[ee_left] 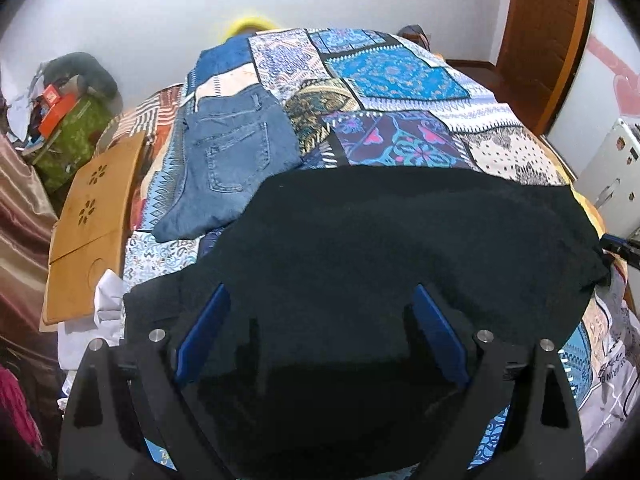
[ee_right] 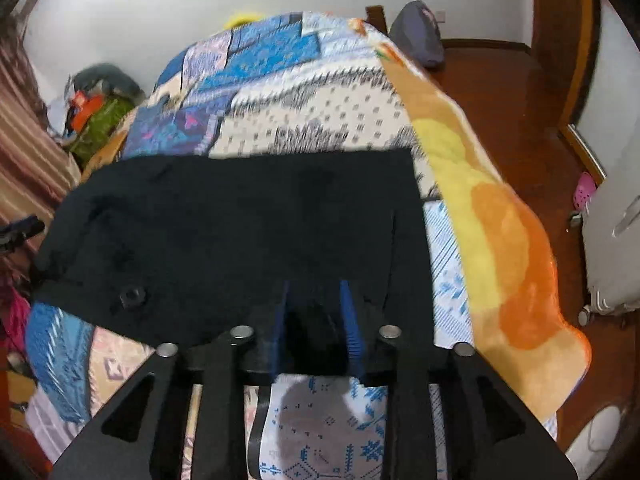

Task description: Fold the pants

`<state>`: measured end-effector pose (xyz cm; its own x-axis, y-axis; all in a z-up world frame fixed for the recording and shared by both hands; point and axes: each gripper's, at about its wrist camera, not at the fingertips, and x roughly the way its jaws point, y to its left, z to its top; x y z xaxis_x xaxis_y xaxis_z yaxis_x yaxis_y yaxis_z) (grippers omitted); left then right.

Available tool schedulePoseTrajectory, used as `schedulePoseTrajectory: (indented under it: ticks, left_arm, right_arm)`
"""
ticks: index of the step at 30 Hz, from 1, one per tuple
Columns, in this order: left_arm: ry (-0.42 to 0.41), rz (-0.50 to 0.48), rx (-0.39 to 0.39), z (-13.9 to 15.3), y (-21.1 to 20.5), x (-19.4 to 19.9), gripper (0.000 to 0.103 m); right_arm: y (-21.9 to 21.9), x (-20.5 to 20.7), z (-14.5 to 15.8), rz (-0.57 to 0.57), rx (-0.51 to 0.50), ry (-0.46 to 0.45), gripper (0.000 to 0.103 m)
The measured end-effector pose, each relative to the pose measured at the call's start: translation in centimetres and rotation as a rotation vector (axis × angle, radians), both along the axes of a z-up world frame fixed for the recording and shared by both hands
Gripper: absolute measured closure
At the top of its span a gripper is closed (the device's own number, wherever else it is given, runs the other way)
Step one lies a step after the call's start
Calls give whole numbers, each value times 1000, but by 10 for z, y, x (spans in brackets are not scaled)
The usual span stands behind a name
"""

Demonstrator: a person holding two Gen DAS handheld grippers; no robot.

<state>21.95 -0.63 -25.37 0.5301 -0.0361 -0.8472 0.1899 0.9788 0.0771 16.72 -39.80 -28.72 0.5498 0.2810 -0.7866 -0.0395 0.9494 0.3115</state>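
a: where do the black pants (ee_left: 400, 240) lie?

b: flat across the near part of the patchwork bedspread (ee_left: 400, 92), spread wide. a folded pair of blue jeans (ee_left: 232, 160) lies beyond them toward the far left, touching or just beside their edge.

a: state of each claw?

b: the left gripper (ee_left: 320, 332) has its jaws set wide over the cloth, nothing pinched between the pads. the right gripper (ee_right: 318, 312) has its jaws only narrowly apart at the near hem; the view is blurred and the cloth dark, so whether fabric is pinched cannot be told.

a: handling properties?

b: judged as soft, limp and light, with a matte knit that should not slip. it will sag and crease if lifted from one point only.

a: recommended hold?

b: take one edge at two well-separated points, pinching the hem or a corner through all layers.
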Motion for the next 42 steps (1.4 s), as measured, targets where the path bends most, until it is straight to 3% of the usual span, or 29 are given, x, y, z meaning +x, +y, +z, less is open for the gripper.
schedulePoseTrajectory:
  ticks: [5,11,19,21,24,31,34,37,40,42]
  left_arm:
    - [29,25,-29,-8,6,2,10]
    - [114,37,-20,-42,5,-2,10]
    - [143,111,-141,-55,20,-1,1]
    - [144,113,-142,-55,18,0,0]
    - [132,102,-116,-53,13,-1,0]
    - [131,97,-106,-53,12,0,0]
    - [131,97,-113,-53,13,0,0]
    - [133,93,-111,-52,14,-1,0]
    - [111,104,-93,-43,21,-4,0]
    - [77,126,-83,-32,32,-9,1]
  right_arm:
    - [-9,27,3,-40,-43,-56,69]
    - [-17,54,-30,-57,-90,13,69]
    - [-20,60,-39,-49,-67,-4,69]
    - [-13,58,-36,-23,-94,-24,85]
    - [-1,52,-30,9,-189,-68,91]
    - [-11,58,-12,-64,-273,-193,94]
    - [-12,73,-17,-70,-279,-179,95]
    - [-5,90,-36,-33,-289,-88,95]
    - [-2,93,-35,-20,-305,-55,90]
    - [-2,90,-26,3,-257,-44,79]
